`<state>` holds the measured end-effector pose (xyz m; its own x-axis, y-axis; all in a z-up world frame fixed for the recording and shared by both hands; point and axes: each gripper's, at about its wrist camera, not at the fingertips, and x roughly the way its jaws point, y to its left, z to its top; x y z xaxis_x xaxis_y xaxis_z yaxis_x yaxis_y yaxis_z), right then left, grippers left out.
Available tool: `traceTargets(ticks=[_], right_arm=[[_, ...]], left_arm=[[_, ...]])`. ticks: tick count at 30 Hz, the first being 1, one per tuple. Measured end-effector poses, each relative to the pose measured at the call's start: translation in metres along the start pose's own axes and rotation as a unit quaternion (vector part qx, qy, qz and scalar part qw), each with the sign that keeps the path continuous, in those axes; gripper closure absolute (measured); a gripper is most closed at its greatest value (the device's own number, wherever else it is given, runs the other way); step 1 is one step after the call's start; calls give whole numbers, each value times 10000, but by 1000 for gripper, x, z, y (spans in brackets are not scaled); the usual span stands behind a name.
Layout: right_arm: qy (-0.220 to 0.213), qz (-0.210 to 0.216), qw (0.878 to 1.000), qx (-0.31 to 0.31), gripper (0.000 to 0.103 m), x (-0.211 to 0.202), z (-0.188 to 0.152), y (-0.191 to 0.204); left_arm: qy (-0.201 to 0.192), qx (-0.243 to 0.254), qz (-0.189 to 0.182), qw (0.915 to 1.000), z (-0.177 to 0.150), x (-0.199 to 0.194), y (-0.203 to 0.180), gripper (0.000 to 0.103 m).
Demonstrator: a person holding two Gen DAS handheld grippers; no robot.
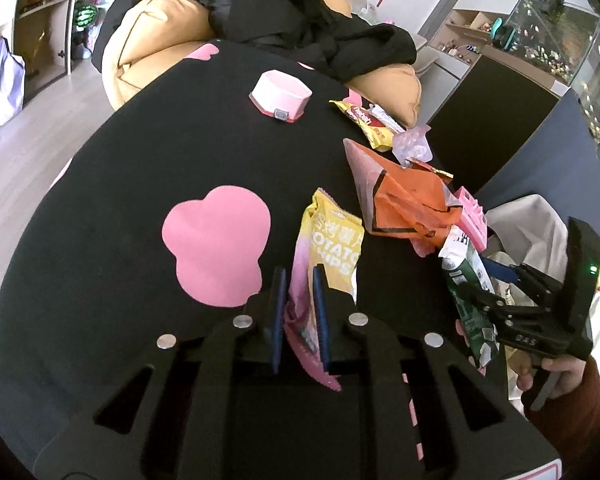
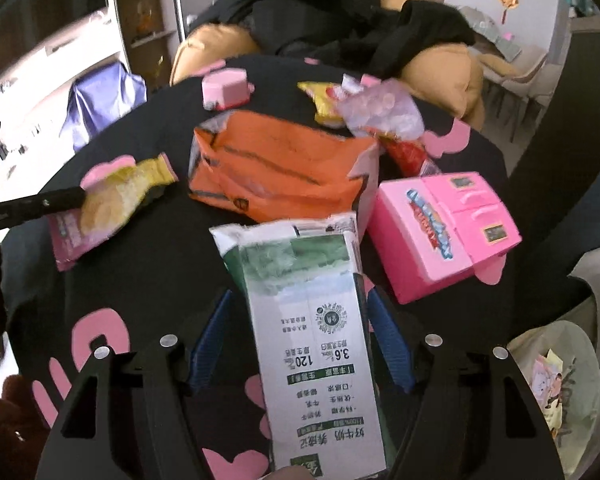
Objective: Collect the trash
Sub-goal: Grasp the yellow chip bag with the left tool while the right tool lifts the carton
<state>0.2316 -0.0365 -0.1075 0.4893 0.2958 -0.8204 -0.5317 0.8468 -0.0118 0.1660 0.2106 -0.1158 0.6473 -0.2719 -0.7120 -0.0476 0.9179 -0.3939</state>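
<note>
A: Where's the trash?

B: The left gripper (image 1: 300,312) is pinching the lower end of a yellow-and-pink potato chip bag (image 1: 332,240), fingers pressed nearly together on it. The bag lies on the black cloth with pink shapes (image 1: 216,248).

A: And the other?

B: The right gripper (image 2: 300,340) has a flattened green-and-white milk carton (image 2: 312,320) between its blue pads (image 2: 388,340). The fingers stand wide; a gap shows on the left side, and I can't tell whether they press it.

A: What crowds them?

B: Beyond the carton lies an orange bag (image 2: 280,172), just right a pink toy fridge (image 2: 444,232) near the table's right edge. Farther back are a yellow wrapper (image 1: 364,124) and a clear crumpled packet (image 2: 380,112). A pink bowl (image 1: 280,96) sits apart.

A: Open room?

B: The cloth's left half is bare. Off the right edge hangs a light bag holding scraps (image 2: 556,380).
</note>
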Motion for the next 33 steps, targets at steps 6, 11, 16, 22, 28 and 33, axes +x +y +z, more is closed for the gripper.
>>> traceTargets(ticks=[6,11,16,22,28,33], right_arm=[[-198,163,9993,271,49,-18,-6,-10],[-554,41,9978,366,50,-43,-10,-16],[-757,87,9958,503,50,-57,-16,-22],[-838,134,9949,547,50,-61,-21,-23],[-1040,126,9931,523,50,-79,-24,-24],[-1331,25,9897,533,50,-103,-29,-31]], left_arm=[[53,38,-48,10000,-2,5,-3,83],[53,89,-19,9999,-1,8,-8,74],[120,152,152,9997,1,17,-14,73],[264,367,370,9983,1,33,-28,80],[171,536,389,9977,2,29,-43,93],[-276,645,234,9973,14,-7,-60,93]])
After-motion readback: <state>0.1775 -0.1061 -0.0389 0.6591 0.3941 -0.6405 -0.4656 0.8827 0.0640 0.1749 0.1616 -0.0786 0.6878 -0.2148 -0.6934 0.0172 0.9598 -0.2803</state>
